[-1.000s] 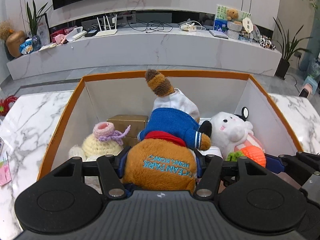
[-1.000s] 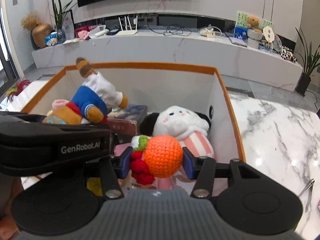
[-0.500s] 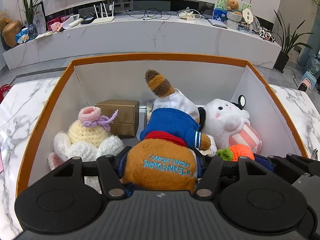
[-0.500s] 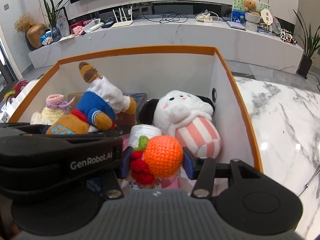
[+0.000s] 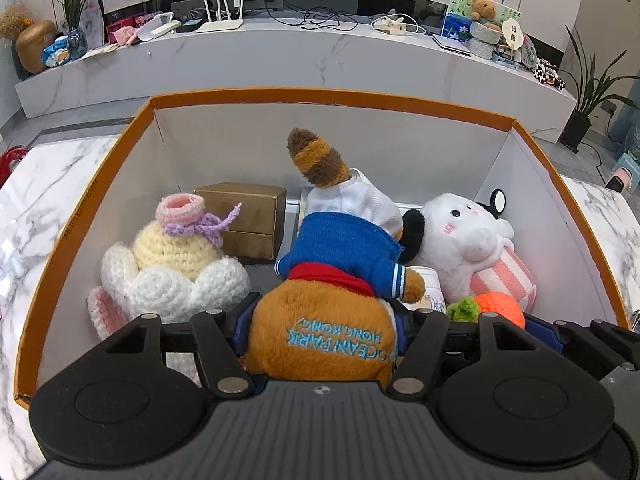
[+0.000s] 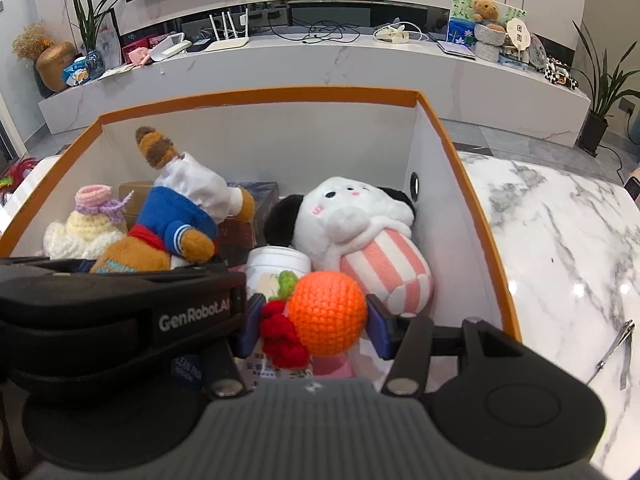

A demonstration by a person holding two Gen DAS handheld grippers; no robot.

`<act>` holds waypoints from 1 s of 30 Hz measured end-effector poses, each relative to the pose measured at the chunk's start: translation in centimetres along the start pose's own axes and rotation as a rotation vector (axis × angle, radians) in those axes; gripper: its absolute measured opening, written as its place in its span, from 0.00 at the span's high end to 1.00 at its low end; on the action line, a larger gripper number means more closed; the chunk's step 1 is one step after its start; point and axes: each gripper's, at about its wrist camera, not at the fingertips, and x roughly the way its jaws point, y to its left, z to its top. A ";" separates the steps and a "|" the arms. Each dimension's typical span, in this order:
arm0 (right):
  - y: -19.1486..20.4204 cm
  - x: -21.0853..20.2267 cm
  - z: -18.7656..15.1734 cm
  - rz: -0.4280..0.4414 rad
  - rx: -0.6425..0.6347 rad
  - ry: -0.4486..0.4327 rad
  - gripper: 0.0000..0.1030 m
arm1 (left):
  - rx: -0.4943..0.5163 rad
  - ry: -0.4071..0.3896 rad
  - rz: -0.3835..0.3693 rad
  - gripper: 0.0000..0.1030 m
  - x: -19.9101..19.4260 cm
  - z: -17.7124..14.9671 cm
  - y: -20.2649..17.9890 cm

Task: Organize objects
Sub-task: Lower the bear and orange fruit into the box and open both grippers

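2 toys over the box
Left gripper jaws are opening around the bear, near centre; right gripper jaws are opening around the orange ball, near right.

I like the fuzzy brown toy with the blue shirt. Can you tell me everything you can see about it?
The brown plush toy is soft and furry, with a blue jacket, red collar, white trousers and a striped brown tail pointing up. Blue stitched letters on its head read "OCEAN PARK HONG KONG", upside down. It hangs head down inside the orange-rimmed box, between the fingers of the left gripper, whose jaws are opening. One arm reaches toward a white jar beside it.
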 end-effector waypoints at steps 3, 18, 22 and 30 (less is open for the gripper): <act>0.0 0.0 0.0 -0.002 0.002 0.002 0.47 | 0.001 -0.001 0.001 0.30 0.0 0.0 0.1; 0.2 0.0 0.1 -0.015 -0.002 0.016 0.43 | 0.025 -0.010 0.018 0.28 -0.1 -0.1 -0.2; 0.3 -0.3 0.2 -0.009 -0.004 0.006 0.37 | 0.027 -0.019 0.012 0.28 -0.6 0.0 -0.2; 1.4 -1.2 0.4 0.015 -0.050 -0.021 0.22 | 0.051 -0.043 0.023 0.28 -1.5 0.2 -0.6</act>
